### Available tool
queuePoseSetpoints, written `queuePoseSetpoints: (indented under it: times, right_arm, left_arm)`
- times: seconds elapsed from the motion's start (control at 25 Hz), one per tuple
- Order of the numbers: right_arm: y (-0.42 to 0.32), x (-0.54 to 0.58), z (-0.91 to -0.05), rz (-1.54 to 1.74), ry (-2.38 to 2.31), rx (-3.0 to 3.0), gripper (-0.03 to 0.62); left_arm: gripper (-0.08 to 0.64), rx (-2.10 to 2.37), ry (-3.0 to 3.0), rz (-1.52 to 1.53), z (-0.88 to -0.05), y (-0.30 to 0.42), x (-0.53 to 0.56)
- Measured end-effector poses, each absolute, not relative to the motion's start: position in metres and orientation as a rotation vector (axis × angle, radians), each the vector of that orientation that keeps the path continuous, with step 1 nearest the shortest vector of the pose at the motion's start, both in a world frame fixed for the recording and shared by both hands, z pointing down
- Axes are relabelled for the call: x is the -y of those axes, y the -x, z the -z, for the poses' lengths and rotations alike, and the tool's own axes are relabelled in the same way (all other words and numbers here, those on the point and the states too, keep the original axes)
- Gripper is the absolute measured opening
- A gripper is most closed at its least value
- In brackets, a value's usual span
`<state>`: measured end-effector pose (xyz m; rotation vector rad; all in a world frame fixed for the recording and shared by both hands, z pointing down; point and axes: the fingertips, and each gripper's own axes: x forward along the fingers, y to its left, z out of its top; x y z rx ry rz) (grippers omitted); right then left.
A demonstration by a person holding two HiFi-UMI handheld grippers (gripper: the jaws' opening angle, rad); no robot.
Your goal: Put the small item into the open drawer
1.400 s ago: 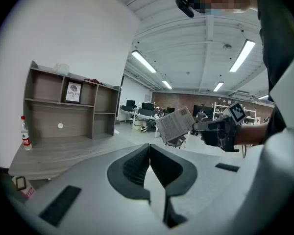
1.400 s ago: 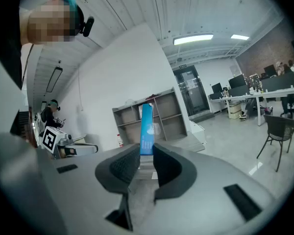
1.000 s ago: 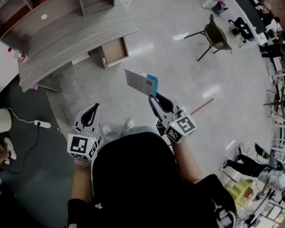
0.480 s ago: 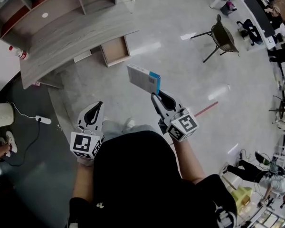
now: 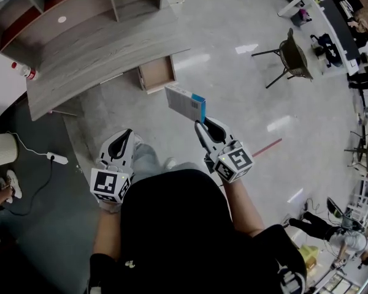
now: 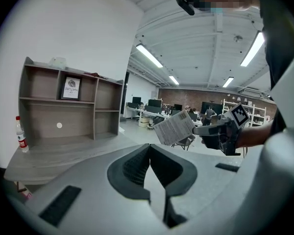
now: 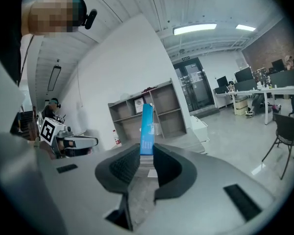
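Observation:
The small item is a flat white box with a blue end (image 5: 185, 103). It is held upright in the air in front of the person, with my right gripper (image 5: 202, 124) shut on its lower edge. In the right gripper view the box (image 7: 147, 128) stands edge-on between the two pads. My left gripper (image 5: 121, 141) hangs lower left, jaws together and empty, also seen from the right gripper view (image 7: 83, 142). The open drawer (image 5: 157, 73) sticks out under the front of the grey wooden desk (image 5: 92, 48), ahead of the box and some way off. From the left gripper view the box (image 6: 174, 129) shows printed text.
A shelf unit (image 6: 68, 106) stands on the desk, with a red-capped bottle (image 5: 23, 70) at its left end. A black chair (image 5: 293, 57) is on the floor far right. A white power strip and cable (image 5: 55, 158) lie at the left, and red tape (image 5: 267, 147) marks the floor.
The person has walked forward: desk and drawer sit a little nearer and lower in the head view. Both grippers keep their pose, the box still held.

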<state>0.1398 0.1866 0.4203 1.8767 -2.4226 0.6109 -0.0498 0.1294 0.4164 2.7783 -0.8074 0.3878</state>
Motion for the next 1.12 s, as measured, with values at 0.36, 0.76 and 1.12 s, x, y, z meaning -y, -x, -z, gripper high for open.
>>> queuePoseSetpoints:
  times: [0.36,0.76,1.12]
  right_arm:
    - [-0.130,-0.089,-0.432,-0.616,-1.906,2.306,0.092]
    - [-0.135,-0.018,-0.476,-0.706,-1.914,2.079,0.092]
    - [-0.155,0.018,-0.528,-0.747,-1.685,1.998,0.092]
  left_arm:
    - [0.003,0.775,-2.762,-0.382,-0.419,0.072,-0.030]
    - [0.003,0.703,-2.773,-0.418,-0.427,0.082,0.048]
    - [0.003,0.814,-2.684,-0.434,-0.432,0.071,0.066]
